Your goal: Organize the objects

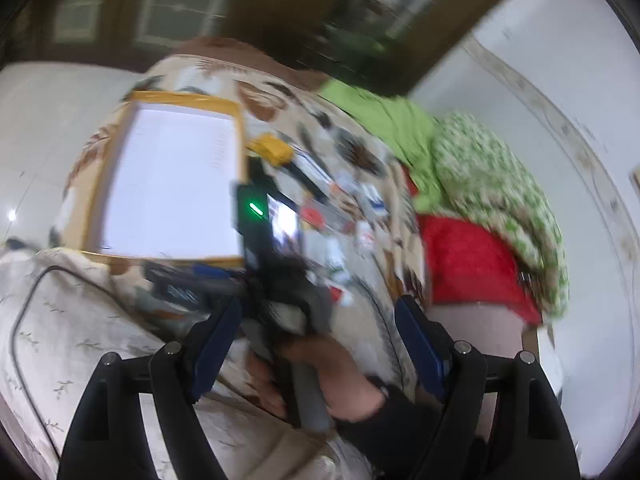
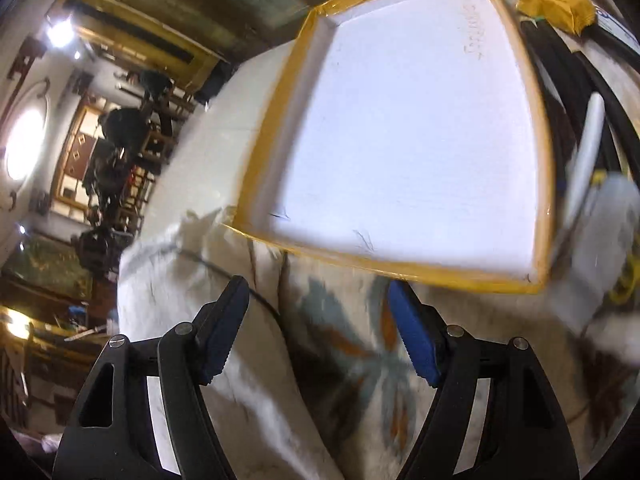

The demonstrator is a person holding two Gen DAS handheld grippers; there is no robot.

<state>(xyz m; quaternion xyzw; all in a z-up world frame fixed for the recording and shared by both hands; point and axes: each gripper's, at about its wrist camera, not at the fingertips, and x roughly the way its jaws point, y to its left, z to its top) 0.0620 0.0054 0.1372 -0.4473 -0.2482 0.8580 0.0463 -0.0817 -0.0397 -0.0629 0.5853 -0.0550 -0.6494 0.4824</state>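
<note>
A white tray with a yellow taped rim (image 1: 188, 98) lies empty on a leaf-patterned bedspread (image 1: 280, 96). Right of it is a scatter of small objects (image 1: 344, 208), blurred, with a yellow packet (image 1: 272, 148). My left gripper (image 1: 318, 328) is open and empty, high above the bed. Below it a hand holds the right gripper's body (image 1: 272, 280), with a green light. In the right wrist view the tray's rim (image 2: 404, 270) is just ahead of my right gripper (image 2: 318, 320), which is open and empty. The yellow packet (image 2: 556, 4) and a white pen (image 2: 586, 148) lie right of the tray.
A green cloth (image 1: 384, 120), a green patterned cushion (image 1: 492, 200) and a red cloth (image 1: 468, 260) are piled at the bed's right. A black cable (image 1: 28, 312) runs over a pale sheet at left. Black cables (image 2: 612, 112) lie by the pen. Furniture stands in the room behind.
</note>
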